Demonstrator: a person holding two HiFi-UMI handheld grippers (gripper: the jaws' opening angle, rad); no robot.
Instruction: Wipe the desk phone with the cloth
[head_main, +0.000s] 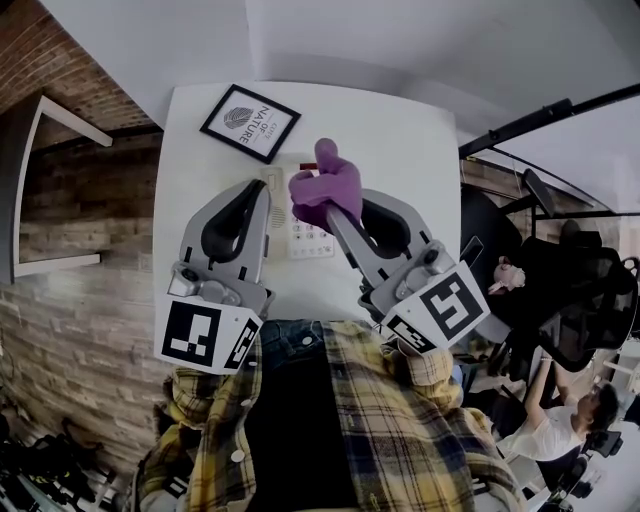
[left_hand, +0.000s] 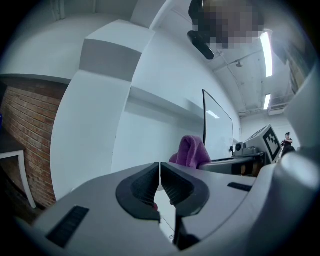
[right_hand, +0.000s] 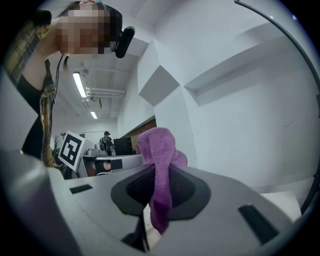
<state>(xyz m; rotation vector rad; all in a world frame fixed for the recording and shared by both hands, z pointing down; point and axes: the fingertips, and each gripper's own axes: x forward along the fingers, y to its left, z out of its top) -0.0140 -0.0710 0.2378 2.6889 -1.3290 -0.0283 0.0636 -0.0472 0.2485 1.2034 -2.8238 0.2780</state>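
Purple cloth (head_main: 325, 185) gripped in right tongs (right_hand: 159, 186), bunched over top edge of desk phone (head_main: 308, 238) at centre of white worktop (head_main: 410, 140). Left tongs (left_hand: 160, 174) clenched, empty, at phone's 9 o'clock. Framed print (head_main: 249, 122) at 11 o'clock.

A black-framed sign (head_main: 250, 122) lies on the white table (head_main: 400, 140), a brick wall (head_main: 80, 290) to its left
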